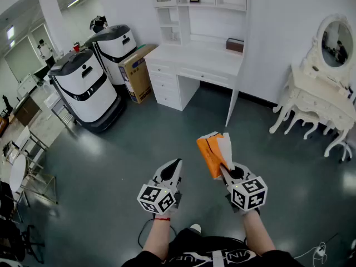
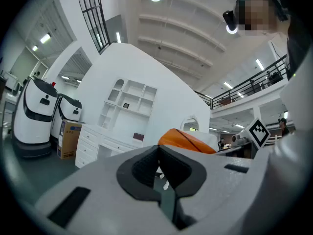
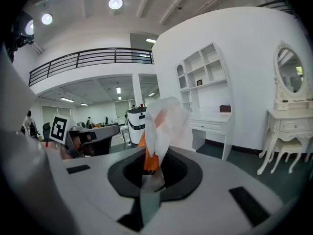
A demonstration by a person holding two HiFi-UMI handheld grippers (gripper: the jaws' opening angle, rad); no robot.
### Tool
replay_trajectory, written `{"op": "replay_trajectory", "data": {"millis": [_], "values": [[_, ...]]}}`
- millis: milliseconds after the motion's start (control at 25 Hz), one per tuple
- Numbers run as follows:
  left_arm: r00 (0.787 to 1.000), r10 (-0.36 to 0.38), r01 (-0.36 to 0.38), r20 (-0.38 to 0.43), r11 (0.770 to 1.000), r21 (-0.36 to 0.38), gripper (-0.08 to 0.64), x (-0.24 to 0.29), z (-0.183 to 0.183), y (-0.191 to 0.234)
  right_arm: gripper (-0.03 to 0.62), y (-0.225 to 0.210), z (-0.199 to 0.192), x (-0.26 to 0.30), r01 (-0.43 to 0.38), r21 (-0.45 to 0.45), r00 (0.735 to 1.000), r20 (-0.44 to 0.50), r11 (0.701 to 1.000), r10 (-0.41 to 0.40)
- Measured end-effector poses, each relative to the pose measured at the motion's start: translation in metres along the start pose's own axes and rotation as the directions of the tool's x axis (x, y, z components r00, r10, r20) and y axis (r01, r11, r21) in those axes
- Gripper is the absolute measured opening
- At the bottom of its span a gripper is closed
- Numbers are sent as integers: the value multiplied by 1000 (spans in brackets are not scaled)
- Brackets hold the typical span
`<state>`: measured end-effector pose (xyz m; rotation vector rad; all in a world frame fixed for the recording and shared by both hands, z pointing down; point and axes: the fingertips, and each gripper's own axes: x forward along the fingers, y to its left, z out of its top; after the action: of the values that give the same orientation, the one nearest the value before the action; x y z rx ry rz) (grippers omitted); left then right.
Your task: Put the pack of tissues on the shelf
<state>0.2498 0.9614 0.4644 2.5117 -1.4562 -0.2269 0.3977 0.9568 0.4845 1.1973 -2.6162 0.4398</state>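
Note:
The pack of tissues (image 1: 214,153) is orange with white tissue sticking out of it. My right gripper (image 1: 227,170) is shut on its near end and holds it up over the dark floor. In the right gripper view the pack (image 3: 164,121) rises from between the jaws of the right gripper (image 3: 154,156). My left gripper (image 1: 177,164) hovers just left of it, jaws together and empty; in its own view the left gripper (image 2: 159,148) has the pack (image 2: 188,141) showing beyond the tips. The white shelf unit (image 1: 200,4) stands over a white desk (image 1: 194,57) ahead against the wall.
Two white service robots (image 1: 83,85) (image 1: 114,43) and a cardboard box (image 1: 136,71) stand left of the desk. A dark box (image 1: 235,44) sits on the desk. At the right stands a white dressing table (image 1: 325,88) with an oval mirror. Chairs (image 1: 22,171) line the left edge.

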Motion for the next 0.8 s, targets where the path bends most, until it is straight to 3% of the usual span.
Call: {"op": "replay_trajectory", "data": {"millis": [160,800], "values": [[999,-42,41,21,998,36,6,24,8,38,34,5,13,48,-1,-4,1000,23,1000,1],[1000,-3,2,26,1000,19,6,75,20,132,32,-6,40,159,-45,7,999,9,999,45]]}}
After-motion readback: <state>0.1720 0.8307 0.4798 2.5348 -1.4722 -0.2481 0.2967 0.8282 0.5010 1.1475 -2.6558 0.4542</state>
